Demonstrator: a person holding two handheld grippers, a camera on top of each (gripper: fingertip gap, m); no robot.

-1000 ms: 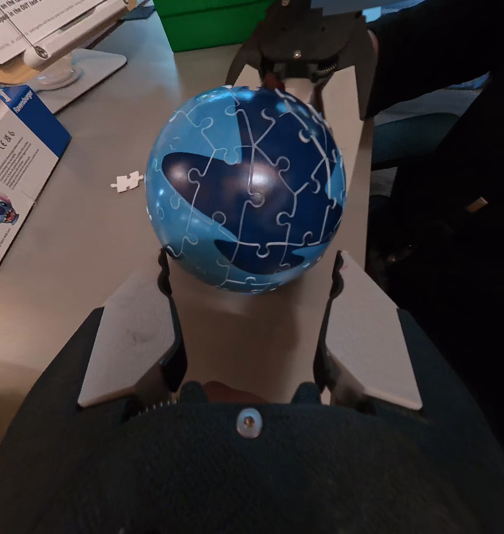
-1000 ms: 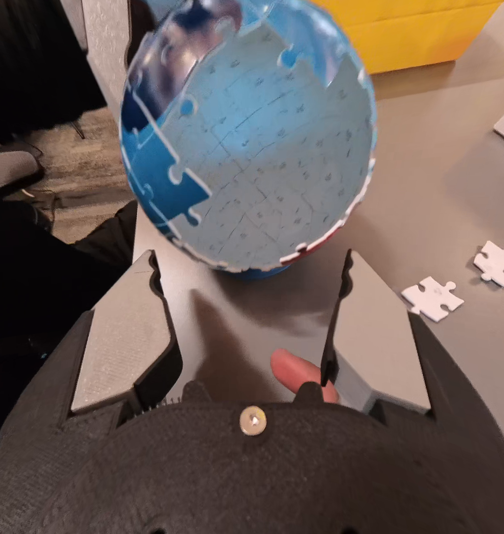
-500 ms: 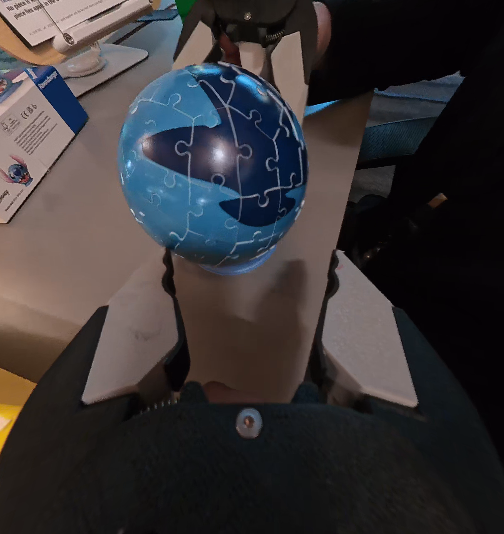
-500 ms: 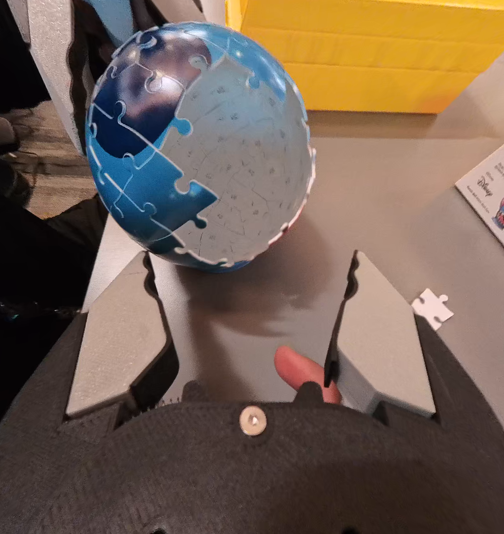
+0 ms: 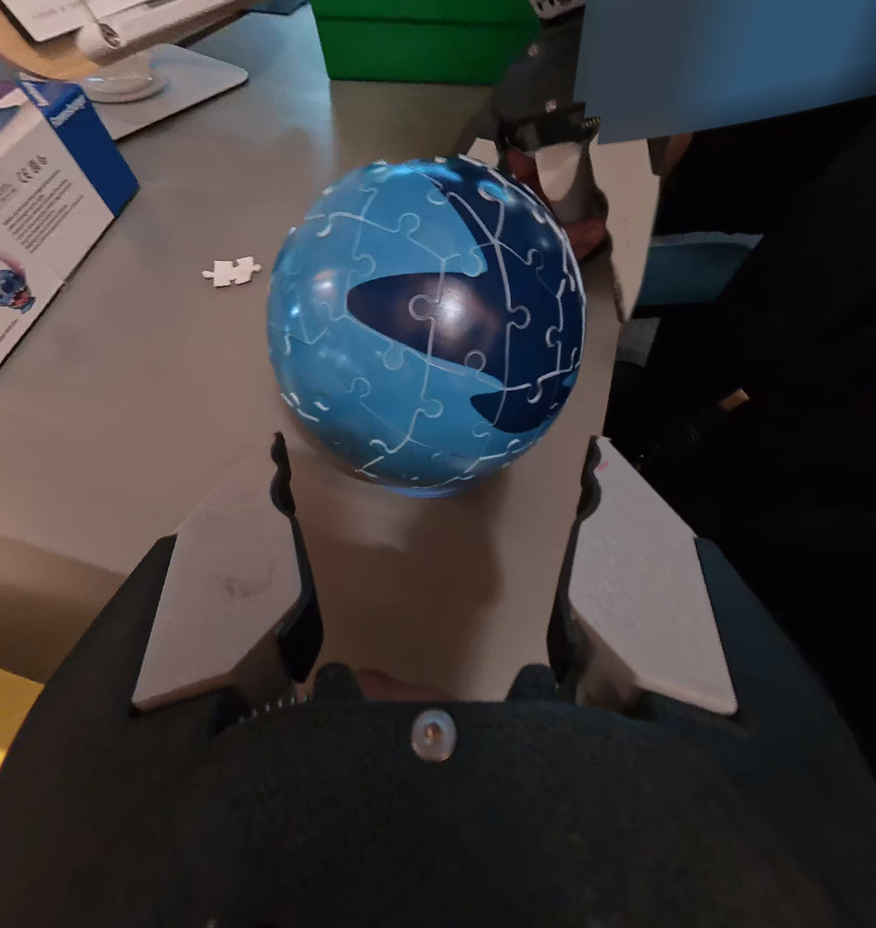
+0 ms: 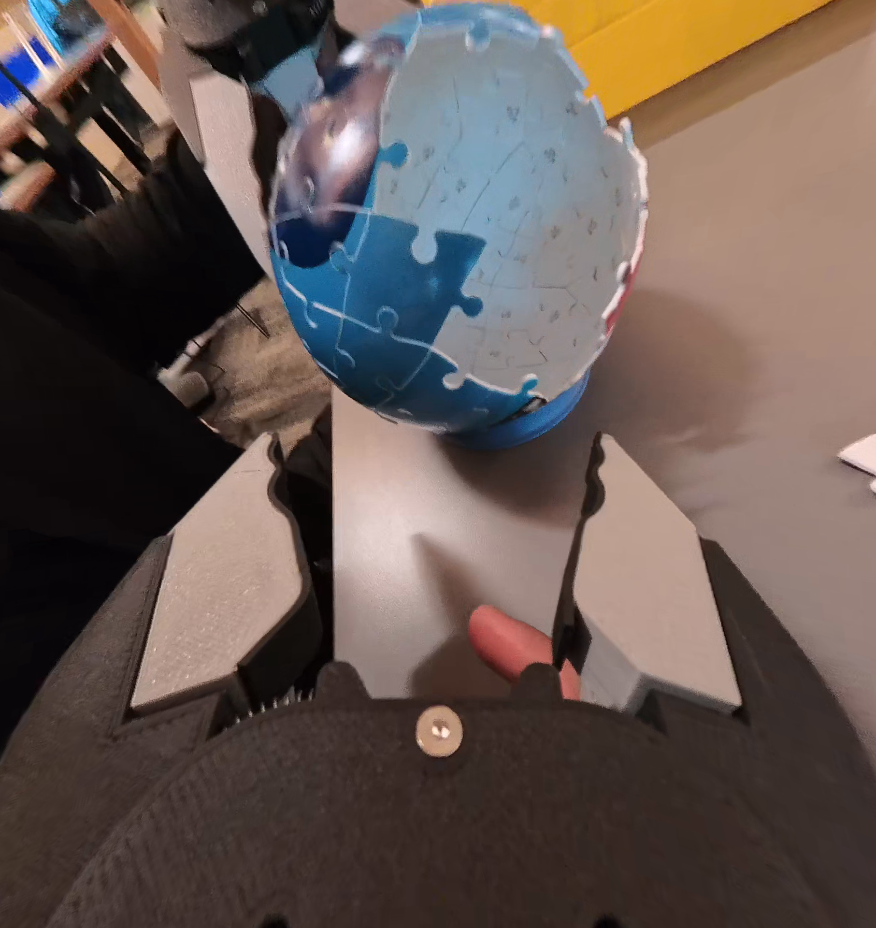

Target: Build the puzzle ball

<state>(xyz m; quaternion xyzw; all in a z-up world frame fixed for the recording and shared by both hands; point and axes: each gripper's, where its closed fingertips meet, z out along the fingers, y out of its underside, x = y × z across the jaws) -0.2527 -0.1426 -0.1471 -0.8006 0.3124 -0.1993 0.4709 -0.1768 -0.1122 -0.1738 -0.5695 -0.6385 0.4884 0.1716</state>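
The puzzle ball (image 5: 425, 326), blue with dark blue patches, stands on a blue ring base (image 6: 526, 427) near the table edge. In the right wrist view its unfinished side shows the pale inside of the shell (image 6: 516, 226). My left gripper (image 5: 436, 452) is open and empty, just short of the ball. My right gripper (image 6: 436, 452) is open and empty on the opposite side, also short of the ball; it shows beyond the ball in the left wrist view (image 5: 551, 130). A loose white piece (image 5: 232, 271) lies on the table left of the ball.
A puzzle box (image 5: 39, 226) lies at the left, a green bin (image 5: 425, 40) and a white document stand (image 5: 124, 75) behind. A yellow bin (image 6: 702, 50) and loose white pieces (image 6: 872, 462) show in the right wrist view. The table edge (image 6: 333, 502) is close to the ball. My right gripper's tips are some 7 cm from the shell (image 6: 516, 226).
Both grippers have shifted around the ball while staying open. In the left wrist view the ball now sits lower and to the right. The ball has stayed on its base.
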